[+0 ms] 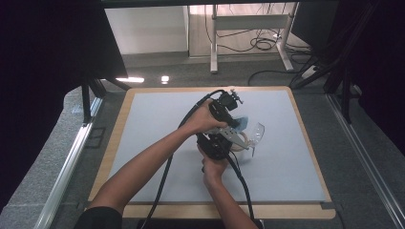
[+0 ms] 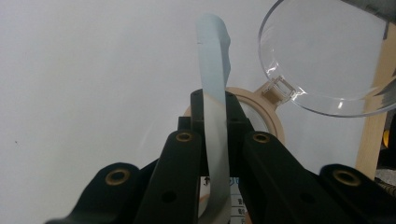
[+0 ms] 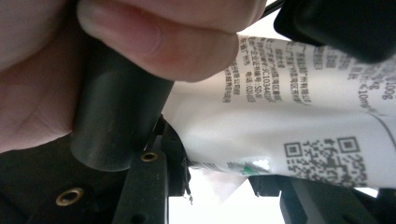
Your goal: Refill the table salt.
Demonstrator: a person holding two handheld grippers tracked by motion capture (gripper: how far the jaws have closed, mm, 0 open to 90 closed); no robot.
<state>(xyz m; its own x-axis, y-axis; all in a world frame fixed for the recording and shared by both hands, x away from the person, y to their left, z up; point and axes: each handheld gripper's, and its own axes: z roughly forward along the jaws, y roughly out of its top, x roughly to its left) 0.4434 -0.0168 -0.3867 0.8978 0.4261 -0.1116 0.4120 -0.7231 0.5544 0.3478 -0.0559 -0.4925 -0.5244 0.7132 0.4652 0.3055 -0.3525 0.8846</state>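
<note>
In the left gripper view my left gripper [image 2: 215, 100] is shut on a thin pale blue strip [image 2: 214, 60], the flat edge of a white printed packet that stands up between the jaws. The right gripper view shows my right gripper [image 3: 219, 172] shut on the packet's white body [image 3: 289, 107], which bears text and a QR code. A clear plastic dome [image 2: 327, 56] on a beige ring [image 2: 275, 116] lies just behind the strip. In the high view both grippers [image 1: 234, 121] [image 1: 224, 143] meet at the mat's middle, beside the blue edge [image 1: 242, 123] and the dome [image 1: 257, 132].
The grey mat [image 1: 157, 129] covers a wooden-rimmed table [image 1: 114, 143]. A hand's fingers [image 3: 154, 32] wrap a black cylinder [image 3: 112, 116] right in front of the right gripper's camera. Table legs and cables [image 1: 258, 43] stand on the floor beyond.
</note>
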